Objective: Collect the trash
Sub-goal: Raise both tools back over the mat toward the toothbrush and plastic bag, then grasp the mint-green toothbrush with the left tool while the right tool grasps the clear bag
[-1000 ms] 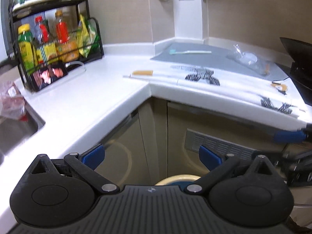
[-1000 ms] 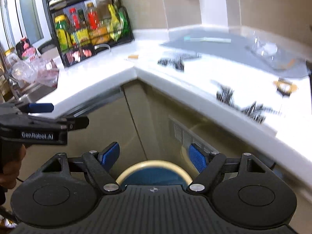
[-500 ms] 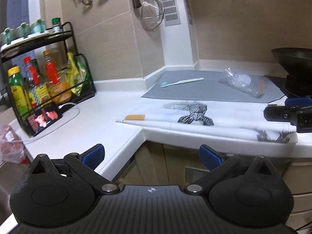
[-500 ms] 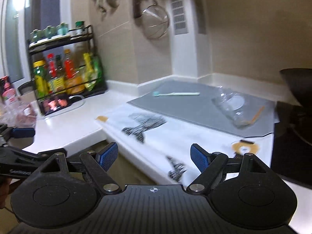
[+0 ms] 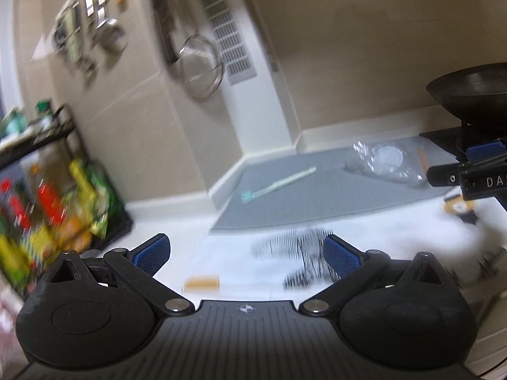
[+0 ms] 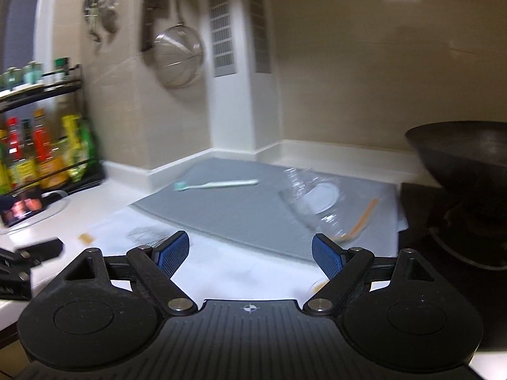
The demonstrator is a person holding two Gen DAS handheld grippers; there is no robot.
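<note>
Left wrist view, heavily blurred: the left gripper (image 5: 246, 253) hovers over the white stone worktop (image 5: 177, 231) with its blue-padded fingers (image 5: 151, 250) spread wide and nothing between them. Using the flat grey rubber mat (image 5: 304, 196) in the corner as landmark — a pale green toothbrush (image 5: 279, 184) lies on its near-left part, and a crumpled clear plastic bag (image 5: 385, 163) rests on its far-right part. In front of the mat lies a white paper sheet with black markings (image 5: 298, 250); a small tan strip (image 5: 202, 283) sits at that sheet's near-left edge. Left of the mat stands a black wire rack of coloured bottles (image 5: 57, 209).

Right wrist view: the right gripper (image 6: 250, 251) is likewise open wide and empty, held above the worktop just in front of the mat (image 6: 234, 212). The toothbrush (image 6: 215, 185) lies on the mat's back-left area — the plastic bag (image 6: 313, 199) on its right side, with a thin orange strip (image 6: 362, 218) beside it. A black wok (image 6: 459, 152) stands right of the mat; a round metal strainer (image 6: 179, 58) hangs on the wall behind it.
</note>
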